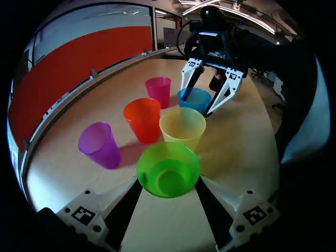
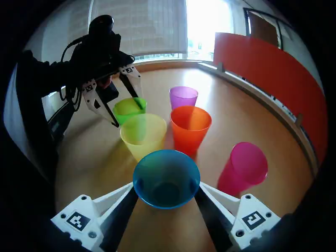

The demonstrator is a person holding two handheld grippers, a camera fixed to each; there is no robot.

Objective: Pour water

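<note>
Six plastic cups stand close together on a wooden table [image 1: 243, 143]. My left gripper [image 1: 168, 182] is shut on the green cup [image 1: 168, 170], one finger pressing each side. My right gripper [image 2: 166, 189] is shut on the blue cup [image 2: 166, 178] in the same way. In the left gripper view the right gripper [image 1: 196, 101] and blue cup [image 1: 194, 99] sit at the far side of the cluster. In the right gripper view the left gripper [image 2: 128, 111] holds the green cup [image 2: 129, 108]. Both cups are upright. I cannot tell whether either holds water.
Between the held cups stand a yellow cup [image 1: 182, 127], an orange cup [image 1: 143, 119], a purple cup [image 1: 99, 145] and a pink cup [image 1: 158, 90]. A red wall panel [image 1: 75, 71] runs along the table's edge. A person's dark sleeve [image 2: 38, 84] is behind the left gripper.
</note>
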